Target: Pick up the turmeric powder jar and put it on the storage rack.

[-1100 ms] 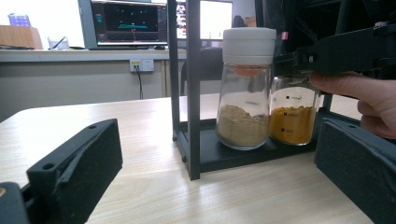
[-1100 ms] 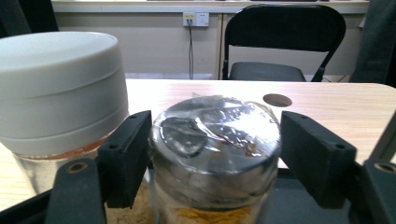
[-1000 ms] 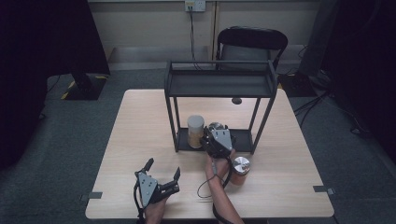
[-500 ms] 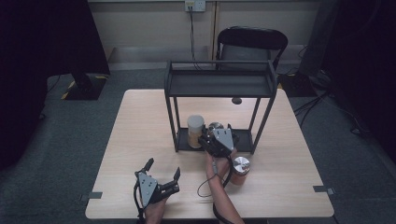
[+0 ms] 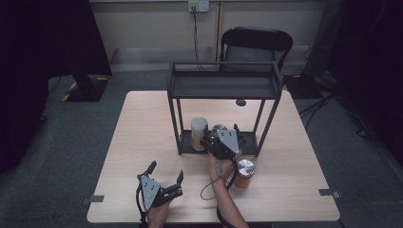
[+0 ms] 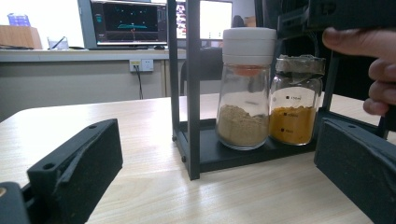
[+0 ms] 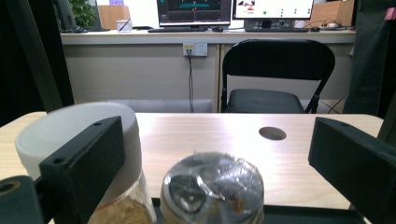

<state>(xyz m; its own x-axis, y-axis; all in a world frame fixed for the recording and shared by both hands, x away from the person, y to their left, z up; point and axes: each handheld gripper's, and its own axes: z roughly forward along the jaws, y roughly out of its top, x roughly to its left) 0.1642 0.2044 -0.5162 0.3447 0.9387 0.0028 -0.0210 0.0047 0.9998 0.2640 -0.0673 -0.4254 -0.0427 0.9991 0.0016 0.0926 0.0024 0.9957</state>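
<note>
Yellow-spice jar [image 7: 212,189], clear glass, crinkled silver lid.

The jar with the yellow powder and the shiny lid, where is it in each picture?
High view: the yellow-powder jar sits on the rack's bottom shelf, mid-picture, partly under the right gripper.
Left gripper view: right of centre, on the shelf.
Right gripper view: bottom centre, lid up, between the open jaws.
Shared landmark: the white-lidded jar right beside it.
</note>
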